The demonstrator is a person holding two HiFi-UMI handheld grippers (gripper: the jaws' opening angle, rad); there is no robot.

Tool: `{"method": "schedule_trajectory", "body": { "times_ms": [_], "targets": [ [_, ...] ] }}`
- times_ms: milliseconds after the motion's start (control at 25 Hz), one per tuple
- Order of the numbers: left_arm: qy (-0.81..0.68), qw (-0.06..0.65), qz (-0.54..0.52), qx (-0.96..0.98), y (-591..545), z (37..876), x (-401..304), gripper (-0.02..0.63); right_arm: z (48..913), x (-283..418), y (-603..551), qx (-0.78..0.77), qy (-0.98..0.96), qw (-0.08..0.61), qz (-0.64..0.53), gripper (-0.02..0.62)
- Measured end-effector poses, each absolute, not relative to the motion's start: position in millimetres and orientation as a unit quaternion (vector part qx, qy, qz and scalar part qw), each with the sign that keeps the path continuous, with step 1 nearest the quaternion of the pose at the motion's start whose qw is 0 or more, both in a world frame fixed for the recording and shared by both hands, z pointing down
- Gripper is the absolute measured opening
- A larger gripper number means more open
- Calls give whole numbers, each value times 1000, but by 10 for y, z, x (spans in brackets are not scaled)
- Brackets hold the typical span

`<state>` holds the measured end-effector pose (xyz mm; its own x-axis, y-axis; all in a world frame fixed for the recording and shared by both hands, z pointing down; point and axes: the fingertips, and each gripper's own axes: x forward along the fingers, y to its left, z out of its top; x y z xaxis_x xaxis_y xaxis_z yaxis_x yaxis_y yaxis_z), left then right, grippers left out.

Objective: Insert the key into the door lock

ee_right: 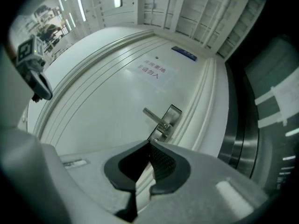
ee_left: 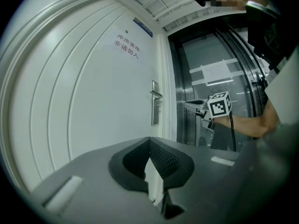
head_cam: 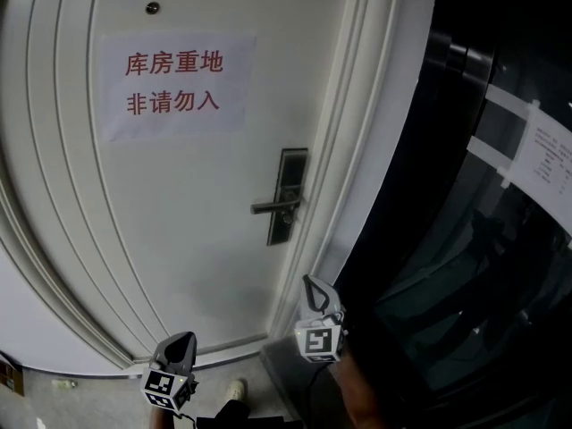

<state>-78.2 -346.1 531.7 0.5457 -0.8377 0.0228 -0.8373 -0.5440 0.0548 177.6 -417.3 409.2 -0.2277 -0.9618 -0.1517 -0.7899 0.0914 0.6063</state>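
1. The right claw [ee_right: 149, 144] sits nearest the lens. Its two dark pads are pressed together at the tips, and only pale door shows through the slit below them. No key can be seen in the pinch.
2. The left claw [ee_left: 149, 141] is likewise closed tip to tip with nothing visible in it. It hangs low by the door's bottom edge, lower and further left than the right one.
3. The key does not show in any view. Either it is too thin to make out or neither claw has it.
4. Straight beyond the right claw's tips is the lock plate [head_cam: 288, 195], mounted close to the right edge of the door [head_cam: 179, 239] at mid height. Its lever handle [head_cam: 275, 206] points left. The keyhole is too small to pick out, though it probably lies under the lever.
5. Further out, a paper notice [head_cam: 174, 86] is stuck toward the door's top, and dark glass panels [head_cam: 500, 266] stand past the right edge.
6. Risks, as I judge them:
   - Going up to the plate with empty pads gets nothing done.
   - A flat key held only at the tips could twist on contact.
   - Coming up from below at a slant, the key may scrape the plate and miss the slot.
   - The lever may knock the claw off line.
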Motion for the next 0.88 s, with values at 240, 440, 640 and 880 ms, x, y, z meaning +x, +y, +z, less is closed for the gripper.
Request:
{"method": "schedule_trajectory", "body": {
  "times_ms": [240, 440, 640, 880],
  "targets": [
    [-469, 26, -3, 883, -3374, 5296, -702, 2, 4320, 1927, -3893, 629, -754, 54, -181, 2],
    [-459, 25, 1, 888, -3332, 5295, -619, 2, 4528, 2016, -3681, 640, -760, 15, -116, 2],
    [-450, 22, 0, 893, -3302, 5276, -500, 2, 4665, 2044, -3487, 636, -768, -6, -75, 2],
    [-440, 23, -1, 898, -3225, 5292, -337, 2, 4840, 2044, -3262, 628, -776, -1, -59, 2]
  ]
}}
